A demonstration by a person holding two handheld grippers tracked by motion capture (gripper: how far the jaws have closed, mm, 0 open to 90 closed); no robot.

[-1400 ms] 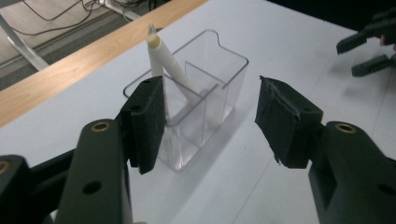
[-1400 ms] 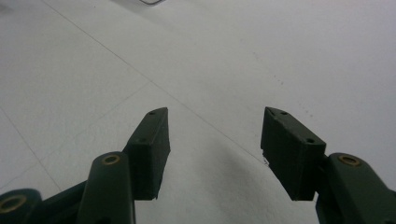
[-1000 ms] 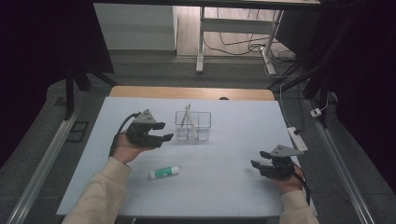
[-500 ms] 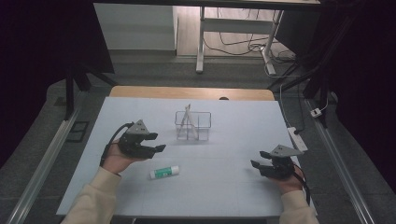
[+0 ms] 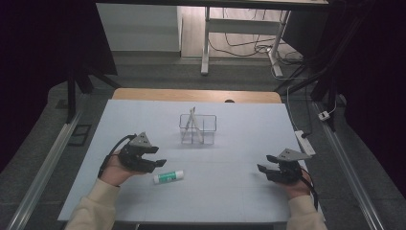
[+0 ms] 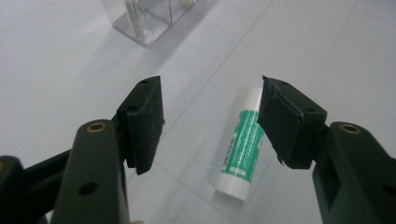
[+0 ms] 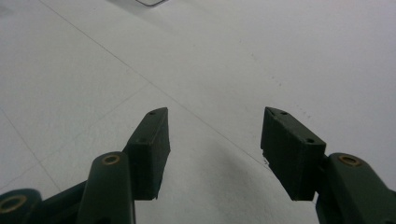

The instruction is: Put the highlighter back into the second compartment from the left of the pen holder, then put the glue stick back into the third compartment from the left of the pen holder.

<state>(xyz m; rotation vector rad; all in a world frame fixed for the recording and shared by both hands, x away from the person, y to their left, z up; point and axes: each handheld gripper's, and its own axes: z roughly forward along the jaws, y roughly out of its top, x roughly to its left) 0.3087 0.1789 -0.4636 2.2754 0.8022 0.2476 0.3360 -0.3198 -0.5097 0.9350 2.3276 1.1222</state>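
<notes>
The green-and-white glue stick with a white cap is seen lying flat on the pale blue worktop, just beside the left hand-held gripper, on the side toward the table's middle and slightly nearer the person. In the left gripper view the glue stick is found below and ahead of the black jaws, partly covered by the right-hand pad, untouched by either. The jaws of the left hand-held gripper are spread apart, nothing grasped, and have just been opening a little further. The right hand-held gripper is held released over bare worktop, well apart. A clear plastic compartment box is placed farther back.
</notes>
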